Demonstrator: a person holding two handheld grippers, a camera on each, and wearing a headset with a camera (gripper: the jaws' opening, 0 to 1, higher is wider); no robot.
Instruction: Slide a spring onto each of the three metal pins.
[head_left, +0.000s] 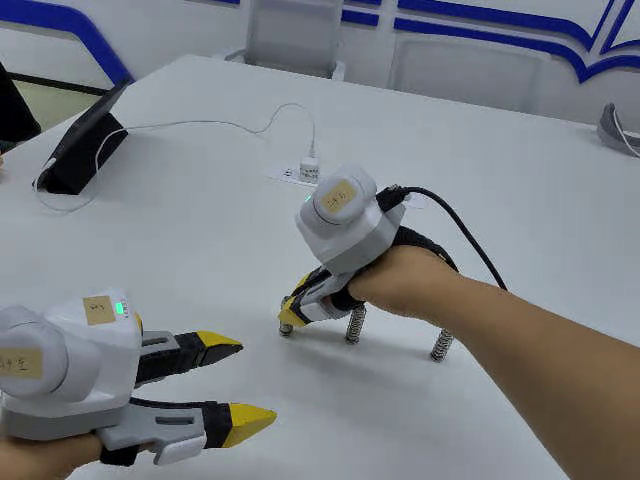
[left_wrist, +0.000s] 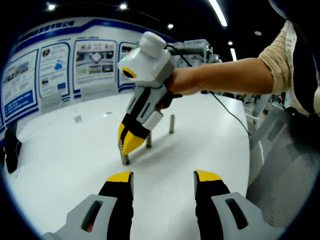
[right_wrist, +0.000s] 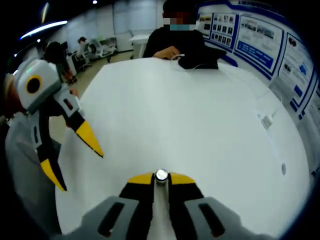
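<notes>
- My left gripper (head_left: 250, 380) is closest, held low over the white table (head_left: 200, 230). Its yellow-tipped jaws are spread wide with nothing between them.
- My right gripper (head_left: 288, 318) points down at the table, jaws pinched narrow around the shiny top of the end pin (right_wrist: 161, 175).
- A spring (head_left: 355, 323) stands upright just beside that pin, under my right hand (head_left: 405, 280).
- A second spring (head_left: 441, 345) stands further along the same row, below my wrist.

Bright overhead ceiling lights (left_wrist: 220, 12) cast soft shadows on the white counter (head_left: 200, 230); both fisheye gripper views bend at the edges.
</notes>
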